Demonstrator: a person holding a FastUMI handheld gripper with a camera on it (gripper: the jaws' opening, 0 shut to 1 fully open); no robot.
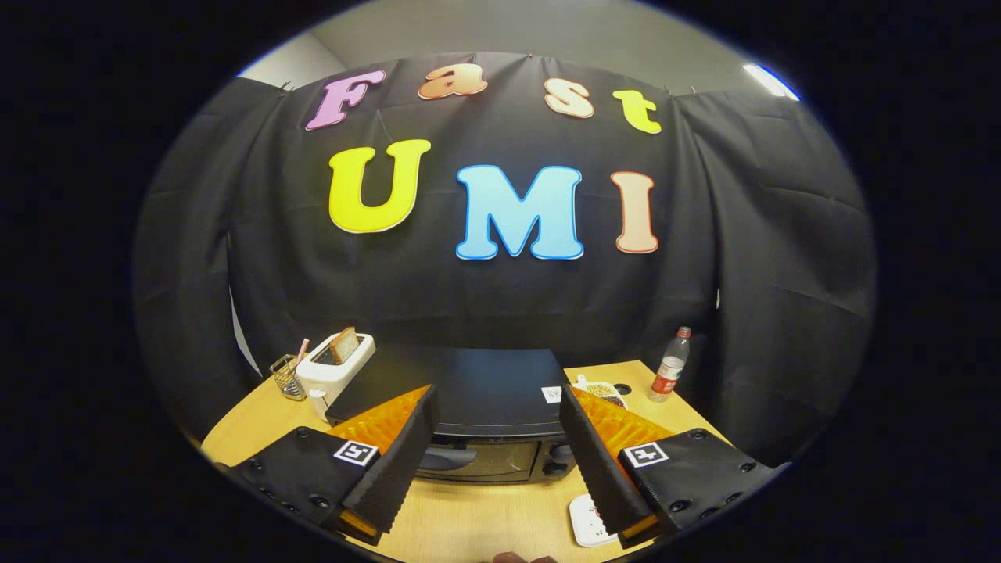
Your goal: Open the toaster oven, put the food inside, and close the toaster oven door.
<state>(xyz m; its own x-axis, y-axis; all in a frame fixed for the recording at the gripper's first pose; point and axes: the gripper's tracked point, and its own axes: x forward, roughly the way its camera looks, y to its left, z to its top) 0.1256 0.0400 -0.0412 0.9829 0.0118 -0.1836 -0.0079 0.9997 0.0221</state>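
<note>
Currently hovering above a light wooden tabletop, gripper pointing toward a black box-shaped toaster oven. Jaws standing wide apart, pinching nothing, one finger flanking each side of the oven's top front edge. Oven sitting just ahead of and between the fingers, centred on the table; glass door looking closed, with a dark horizontal handle showing on its upper left and round knobs at its right. Small white square sticker lying on the oven's top near the right corner.

Sitting left of the oven, a white pop-up toaster carrying a brown bread slice upright in its slot. Standing beside that, farther left, a wire mesh holder with a pink stick poking out. Resting right of the oven, a small white dish holding something speckled, too small to identify. Standing farther right, near the table's far corner, a clear plastic bottle with a red label. Lying on the near table edge, just beside the right finger, a small white plate, partly hidden; contents not distinguishable.
</note>
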